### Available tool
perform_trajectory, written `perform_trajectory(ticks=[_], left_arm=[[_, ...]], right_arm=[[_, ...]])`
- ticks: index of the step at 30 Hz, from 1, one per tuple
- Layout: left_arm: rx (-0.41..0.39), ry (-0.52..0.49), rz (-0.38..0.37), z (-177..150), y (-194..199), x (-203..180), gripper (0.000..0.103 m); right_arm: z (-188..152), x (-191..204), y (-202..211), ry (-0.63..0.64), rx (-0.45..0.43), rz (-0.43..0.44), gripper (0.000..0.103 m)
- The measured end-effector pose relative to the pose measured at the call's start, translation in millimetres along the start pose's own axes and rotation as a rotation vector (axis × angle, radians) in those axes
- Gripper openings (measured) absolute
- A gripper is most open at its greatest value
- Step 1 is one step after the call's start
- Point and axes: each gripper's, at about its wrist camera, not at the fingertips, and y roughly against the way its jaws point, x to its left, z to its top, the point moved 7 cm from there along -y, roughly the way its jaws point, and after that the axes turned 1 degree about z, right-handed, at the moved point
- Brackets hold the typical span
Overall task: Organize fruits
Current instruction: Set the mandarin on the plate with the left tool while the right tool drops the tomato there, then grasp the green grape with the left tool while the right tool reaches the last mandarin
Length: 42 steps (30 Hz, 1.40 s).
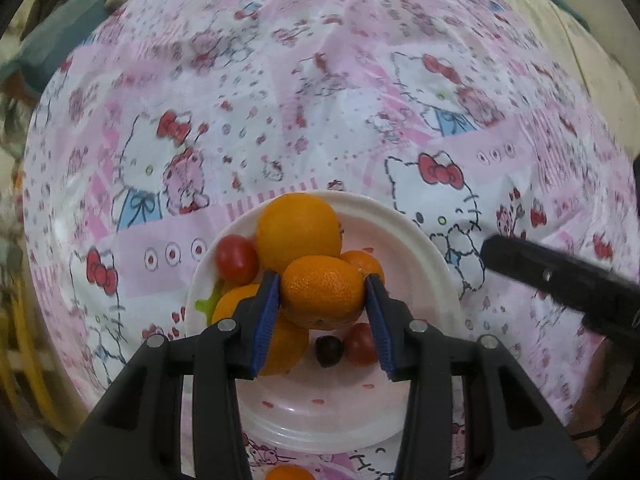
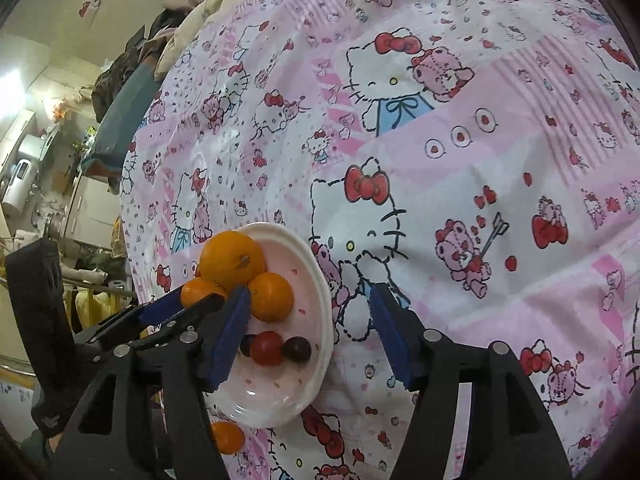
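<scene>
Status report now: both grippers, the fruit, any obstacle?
Left gripper shut on small orange mandarin above white round plate. Right gripper open, empty, beside plate. Large orange and red tomatoes crowd below.

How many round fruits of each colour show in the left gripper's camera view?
orange fruits: 5 (one held in the left gripper, one off the plate)
red fruits: 2
dark fruit: 1
Total: 8

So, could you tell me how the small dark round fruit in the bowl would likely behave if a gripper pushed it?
The dark fruit looks round and smooth, so it would probably roll easily. It lies against a red tomato on the sloping floor of the white bowl, so it may nudge that or settle back. It seems light and perhaps easily bruised.
</scene>
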Motion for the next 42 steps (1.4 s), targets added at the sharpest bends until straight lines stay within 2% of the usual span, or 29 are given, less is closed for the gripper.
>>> perform_trajectory(ticks=[5,10,13,14,15,17,28,42], left_arm=[[0.006,-0.044,0.051,-2.4,-4.3,-4.2,0.039],[0.030,-0.055,0.059,-8.8,-11.1,-5.1,0.042],[0.035,-0.056,0.068,-10.4,-12.0,-4.0,0.048],[0.036,-0.057,0.066,-10.6,-11.7,-4.6,0.054],[0.036,-0.058,0.070,-10.6,-11.4,-4.7,0.070],[0.020,-0.056,0.076,-9.9,-7.4,-3.2,0.085],[0.022,-0.008,0.069,-15.1,4.9,12.0,0.085],[-0.022,0.033,0.069,-33.5,37.9,25.8,0.085]], right_arm=[[4.2,-4.0,8.8,-0.009,-0.025,-0.007,0.065],[3.9,-5.8,8.9,-0.013,-0.023,-0.010,0.065],[3.6,-3.4,7.8,-0.007,-0.021,-0.010,0.065],[3.6,-2.8,8.0,-0.005,-0.022,-0.009,0.065],[3.9,-2.3,8.3,-0.004,-0.024,-0.009,0.065],[4.3,-1.1,8.8,-0.001,-0.026,-0.007,0.065],[4.0,0.4,13.7,-0.009,-0.035,0.003,0.065],[-9.9,7.6,32.5,0.005,-0.057,0.016,0.065]])
